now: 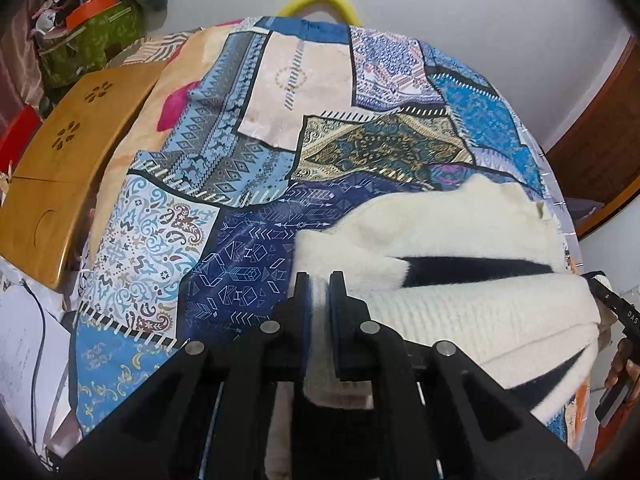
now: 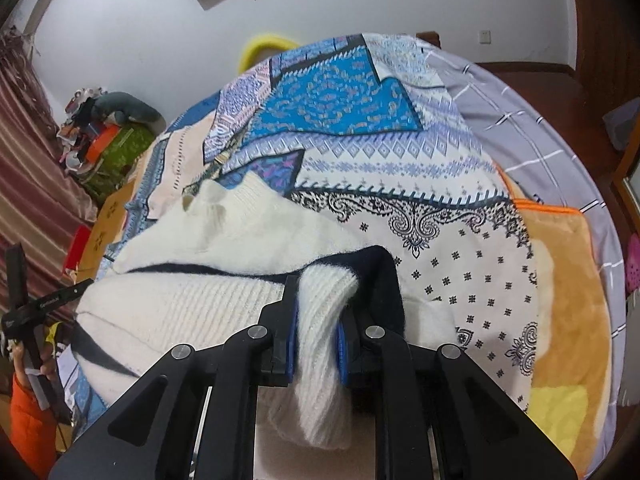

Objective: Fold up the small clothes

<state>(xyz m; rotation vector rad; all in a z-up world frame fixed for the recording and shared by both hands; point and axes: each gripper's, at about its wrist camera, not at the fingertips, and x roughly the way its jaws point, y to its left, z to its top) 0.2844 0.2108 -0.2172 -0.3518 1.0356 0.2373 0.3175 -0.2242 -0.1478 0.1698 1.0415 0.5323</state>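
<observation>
A cream knitted sweater with dark navy stripes lies on a patchwork quilt. Its near hem is lifted and doubled over the body. My left gripper is shut on the hem's left corner, with white knit pinched between the pads. In the right wrist view the same sweater stretches away to the left, and my right gripper is shut on the ribbed right corner, which bunches up between the blue pads beside a navy band. Each view shows the other gripper at its edge, held by a hand in an orange sleeve.
The quilt covers a bed with a grey striped sheet and an orange blanket on the right. A wooden lap table lies at the bed's left edge. Clutter on a green box stands far left. A yellow hoop rises behind the bed.
</observation>
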